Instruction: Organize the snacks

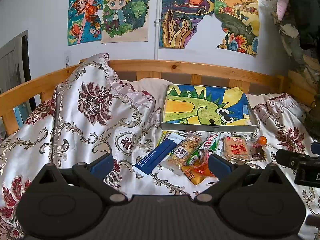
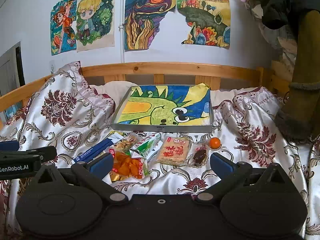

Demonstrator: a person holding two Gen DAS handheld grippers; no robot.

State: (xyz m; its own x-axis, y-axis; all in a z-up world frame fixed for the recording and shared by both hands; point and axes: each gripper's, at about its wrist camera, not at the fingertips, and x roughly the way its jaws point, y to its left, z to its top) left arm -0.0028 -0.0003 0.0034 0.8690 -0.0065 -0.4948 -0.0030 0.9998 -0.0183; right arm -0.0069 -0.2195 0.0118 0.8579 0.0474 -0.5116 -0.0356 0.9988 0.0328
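While snacks (image 2: 152, 152) lie before tray (image 2: 162, 128) | left gripper (image 1: 160, 163) spread, empty; right gripper (image 2: 161, 162) spread, empty

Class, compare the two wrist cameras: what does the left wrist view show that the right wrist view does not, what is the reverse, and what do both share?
Only the left wrist view shows the open left hand-held gripper from behind, with the right one at its right edge. Only the right wrist view shows the open right hand-held gripper from behind, a "GenRobot.AI" label on the other at its left edge, and an olive post. Both show the shallow tray lined with a dinosaur drawing, the snacks in front of it, including a blue packet and a small orange ball, on the floral bedspread.
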